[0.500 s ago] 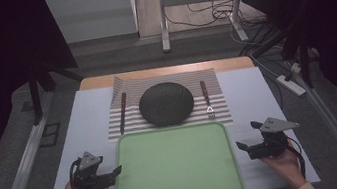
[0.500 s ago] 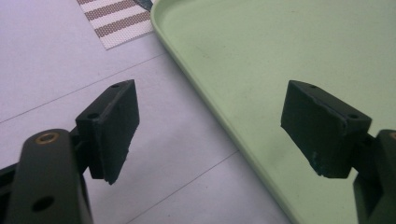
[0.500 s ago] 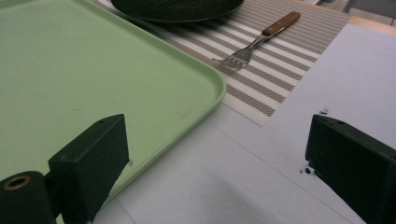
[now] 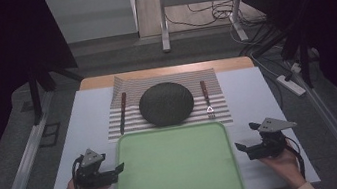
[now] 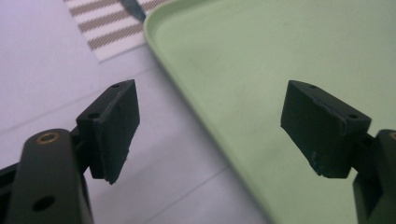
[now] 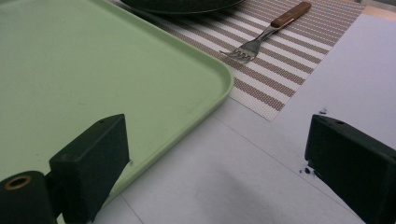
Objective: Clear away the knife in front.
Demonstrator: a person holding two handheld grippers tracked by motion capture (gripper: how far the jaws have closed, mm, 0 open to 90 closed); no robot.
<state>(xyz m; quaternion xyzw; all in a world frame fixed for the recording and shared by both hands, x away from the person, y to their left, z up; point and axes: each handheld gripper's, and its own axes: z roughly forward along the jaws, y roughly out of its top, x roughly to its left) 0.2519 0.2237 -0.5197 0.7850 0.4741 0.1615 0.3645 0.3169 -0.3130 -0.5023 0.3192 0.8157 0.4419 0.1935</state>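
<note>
A light green tray (image 4: 175,167) lies empty on the white table near the front edge. My left gripper (image 4: 118,170) is at the tray's left edge, open. In the left gripper view the tray's rim (image 5: 187,98) runs between the spread jaws of the left gripper (image 5: 210,126), one jaw over the table and one over the tray. My right gripper (image 4: 242,148) is at the tray's right edge, also open. The right gripper (image 6: 219,154) straddles the tray's rim (image 6: 205,102) near its far corner. Neither holds anything.
Behind the tray lies a striped placemat (image 4: 219,107) with a dark round plate (image 4: 166,103), a wooden-handled knife (image 4: 122,111) to the plate's left and a wooden-handled fork (image 4: 206,99) to its right. The fork (image 6: 271,30) lies just beyond the tray's far right corner.
</note>
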